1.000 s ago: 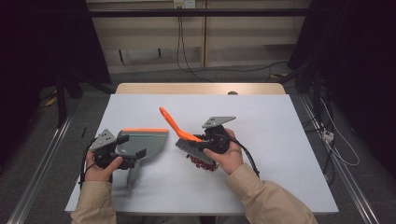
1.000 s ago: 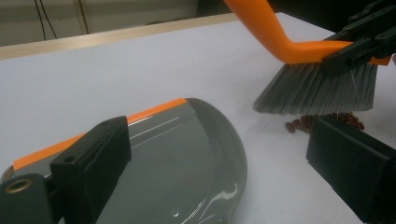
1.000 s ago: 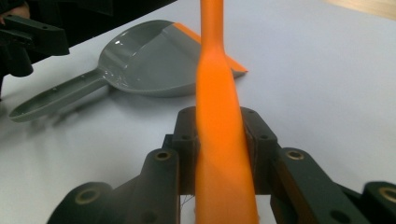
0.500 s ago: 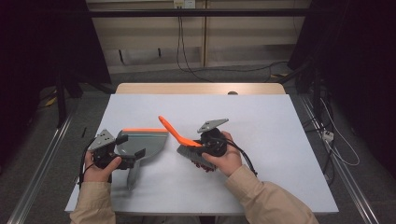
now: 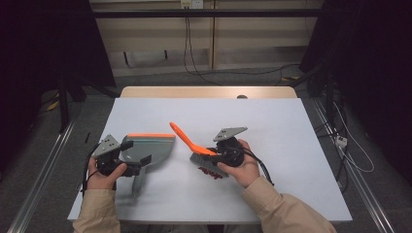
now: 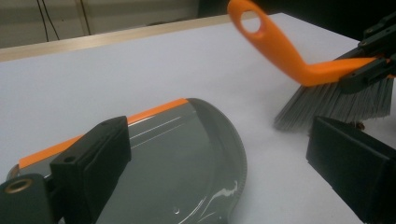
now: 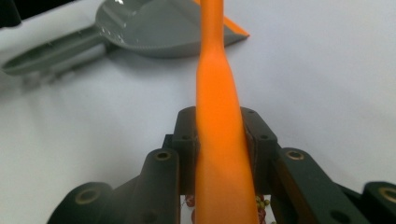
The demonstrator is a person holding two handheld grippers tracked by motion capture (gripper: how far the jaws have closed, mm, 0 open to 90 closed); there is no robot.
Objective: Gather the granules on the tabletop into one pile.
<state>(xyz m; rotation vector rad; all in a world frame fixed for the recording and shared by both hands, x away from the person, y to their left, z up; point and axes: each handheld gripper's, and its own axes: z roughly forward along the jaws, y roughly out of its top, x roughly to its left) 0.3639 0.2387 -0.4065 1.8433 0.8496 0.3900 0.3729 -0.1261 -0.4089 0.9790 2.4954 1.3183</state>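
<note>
On the left, the left gripper [image 5: 130, 154] hangs over the grey dustpan [image 5: 148, 148] lying flat on the white table [image 5: 291, 126], its jaws spread apart and clasping nothing. Just right, the right gripper [image 5: 214, 156] is clenched on the orange brush [image 5: 192, 143], bristles down beside small red bits [image 5: 210, 172].

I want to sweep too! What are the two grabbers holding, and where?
The right gripper clamps the brush by its orange handle. The left gripper sits over the dustpan; its jaws look open.
</note>
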